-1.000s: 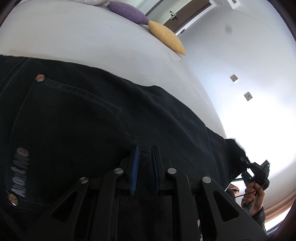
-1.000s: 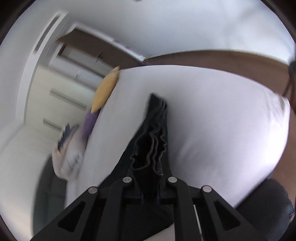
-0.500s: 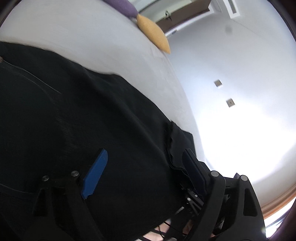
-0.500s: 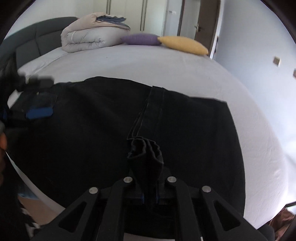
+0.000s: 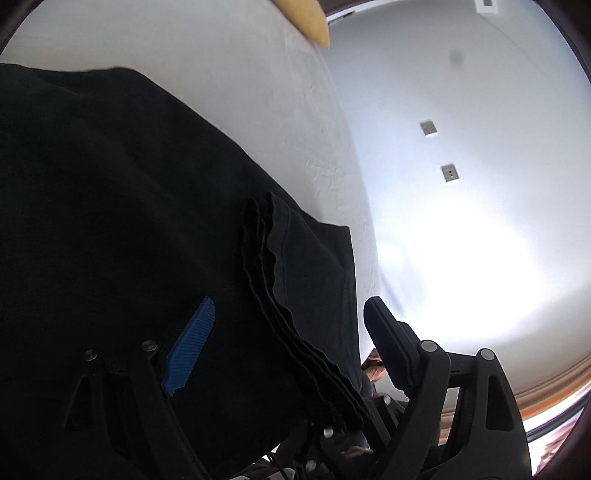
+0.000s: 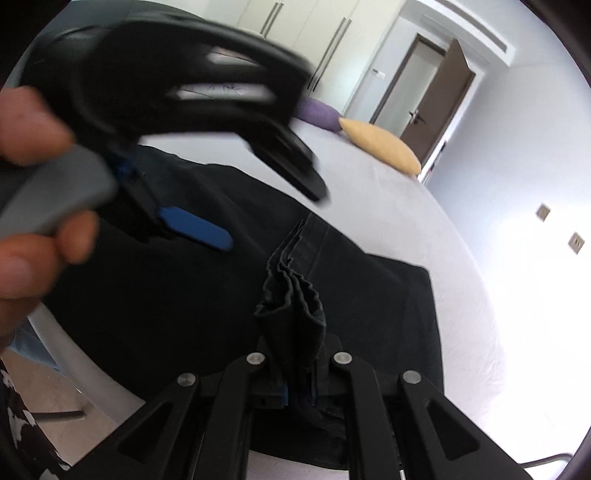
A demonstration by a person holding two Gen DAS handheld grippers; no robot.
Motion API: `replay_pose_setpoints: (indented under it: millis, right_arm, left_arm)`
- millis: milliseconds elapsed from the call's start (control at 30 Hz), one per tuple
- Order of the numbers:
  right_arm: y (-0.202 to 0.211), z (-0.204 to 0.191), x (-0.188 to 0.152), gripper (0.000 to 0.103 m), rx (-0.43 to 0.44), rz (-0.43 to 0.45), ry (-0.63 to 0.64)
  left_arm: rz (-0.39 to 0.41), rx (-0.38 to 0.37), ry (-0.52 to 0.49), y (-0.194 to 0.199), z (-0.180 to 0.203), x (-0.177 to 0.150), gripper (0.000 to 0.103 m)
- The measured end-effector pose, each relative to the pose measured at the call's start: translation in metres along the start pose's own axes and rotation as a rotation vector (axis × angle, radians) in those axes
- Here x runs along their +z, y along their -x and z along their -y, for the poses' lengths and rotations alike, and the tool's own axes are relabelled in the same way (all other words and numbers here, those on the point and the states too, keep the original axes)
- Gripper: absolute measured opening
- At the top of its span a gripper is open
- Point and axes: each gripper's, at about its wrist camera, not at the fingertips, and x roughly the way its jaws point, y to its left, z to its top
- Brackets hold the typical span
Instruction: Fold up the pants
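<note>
Black pants [image 5: 110,206] lie folded on a white bed [image 5: 236,66]; they also show in the right wrist view [image 6: 369,291]. My left gripper [image 5: 288,325] is open, its blue-padded fingers [image 5: 192,343] spread on either side of the bunched, layered hem edge [image 5: 273,277]. My right gripper [image 6: 299,384] is shut on that bunched hem [image 6: 295,302] and holds it just above the pants. The left gripper [image 6: 258,206] shows blurred in the right wrist view, open, just left of and above the held hem, in a hand [image 6: 26,206].
A yellow pillow [image 6: 380,149] and a purple pillow [image 6: 317,114] lie at the far side of the bed [image 6: 443,221]. A brown door [image 6: 436,96] and white wardrobes [image 6: 306,29] stand behind. The wall [image 5: 461,110] with two outlets is on the right. Floor [image 6: 40,384] lies lower left.
My left gripper opened a second ago and has moved right to straddle the hem held by my right gripper. The right gripper swung the hem over onto the pants.
</note>
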Motion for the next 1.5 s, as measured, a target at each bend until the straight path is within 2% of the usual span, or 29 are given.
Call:
replay_pose_setpoints:
  millis: [100,167,233,267,400,433,867,1167,1233,1500]
  right_arm:
    - [0.006,-0.006,-0.003,0.009,-0.010,0.014,0.048]
    - [0.011,-0.013,-0.005,0.009,-0.010,0.021,0.085]
    - [0.015,-0.021,-0.006,0.009,-0.013,0.034,0.121]
    - [0.020,-0.033,-0.008,0.009,-0.016,0.041,0.142]
    - [0.030,-0.053,-0.011,0.009,-0.026,0.079,0.236]
    - [0.032,-0.056,-0.011,0.009,-0.024,0.084,0.250]
    - [0.031,-0.118,-0.026,0.009,0.059,0.161,0.503]
    - [0.018,-0.126,-0.023,0.009,0.111,0.140,0.540]
    - [0.013,-0.125,-0.031,0.009,0.118,0.129,0.545]
    - [0.003,-0.117,-0.026,0.011,0.140,0.103,0.538]
  left_arm:
    - [-0.022,-0.012,0.009,-0.007,0.000,0.001,0.082]
    - [-0.030,-0.014,0.001,-0.008,0.000,0.002,0.076]
    - [-0.049,-0.013,-0.006,-0.008,-0.003,0.005,0.045]
    - [-0.059,0.000,-0.018,-0.006,-0.004,0.005,0.036]
    - [-0.068,0.067,-0.051,0.002,-0.009,0.010,0.013]
    - [-0.066,0.078,-0.058,0.006,-0.011,0.011,0.011]
    - [-0.050,0.244,-0.159,0.066,-0.054,0.040,0.009]
    - [-0.040,0.311,-0.187,0.085,-0.068,0.046,0.009]
    - [-0.040,0.317,-0.188,0.077,-0.063,0.045,0.009]
    - [-0.033,0.325,-0.212,0.071,-0.071,0.041,0.010]
